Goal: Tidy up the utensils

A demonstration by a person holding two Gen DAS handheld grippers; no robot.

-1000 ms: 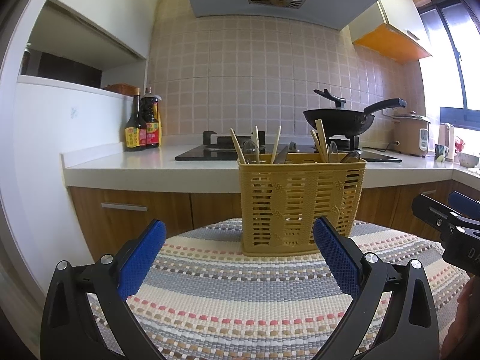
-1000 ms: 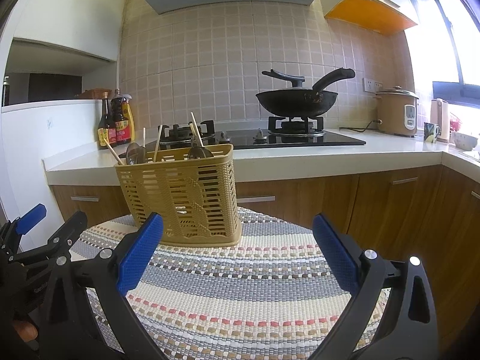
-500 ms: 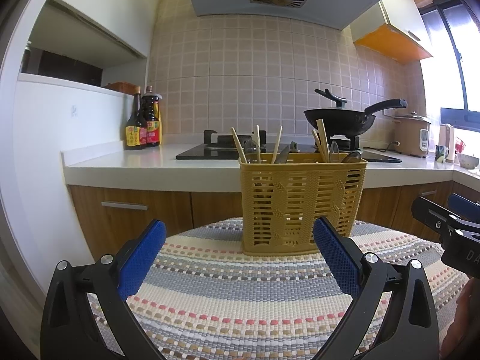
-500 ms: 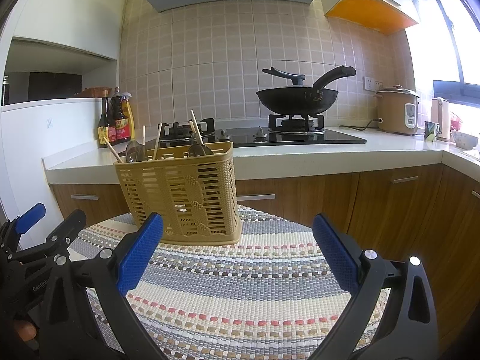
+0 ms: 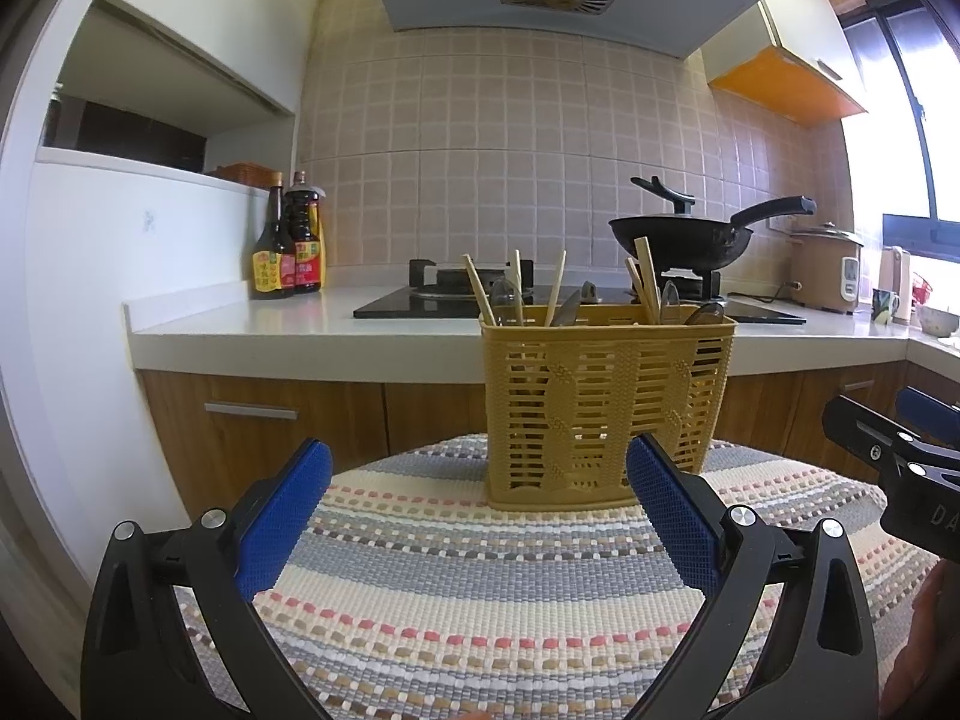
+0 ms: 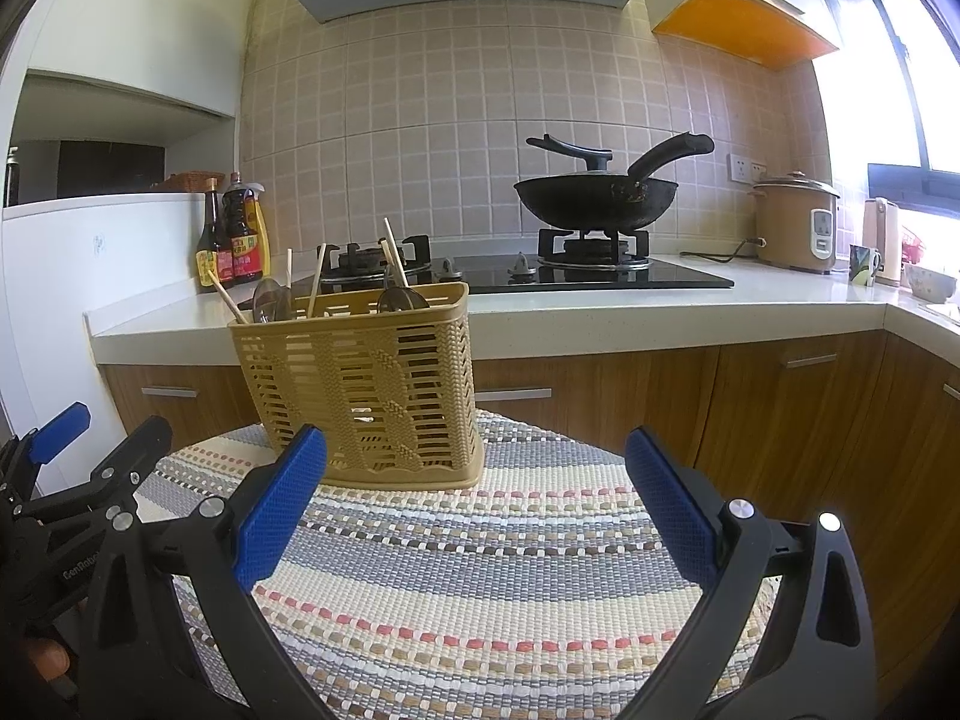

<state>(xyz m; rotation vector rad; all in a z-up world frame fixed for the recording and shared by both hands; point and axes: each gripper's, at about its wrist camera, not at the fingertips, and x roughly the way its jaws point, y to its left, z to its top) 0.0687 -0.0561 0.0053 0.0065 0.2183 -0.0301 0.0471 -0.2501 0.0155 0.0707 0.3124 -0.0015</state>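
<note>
A yellow slotted utensil basket (image 5: 606, 408) (image 6: 366, 384) stands upright at the far side of a round table with a striped woven mat (image 5: 480, 588) (image 6: 480, 570). Wooden chopsticks (image 5: 478, 295) (image 6: 396, 252) and metal spoons (image 5: 702, 313) (image 6: 401, 300) stick out of its top. My left gripper (image 5: 478, 507) is open and empty, a short way in front of the basket. My right gripper (image 6: 478, 507) is also open and empty, to the right of the basket. Each gripper shows at the edge of the other's view.
Behind the table runs a white kitchen counter (image 5: 300, 330) with a black hob, a wok (image 6: 594, 198), sauce bottles (image 5: 288, 252) and a rice cooker (image 6: 795, 222). Wooden cabinets (image 6: 780, 408) stand below. A white wall (image 5: 72, 312) closes the left side.
Both views have risen and tilted slightly, so the basket sits a little lower in frame. Both grippers stay open and empty.
</note>
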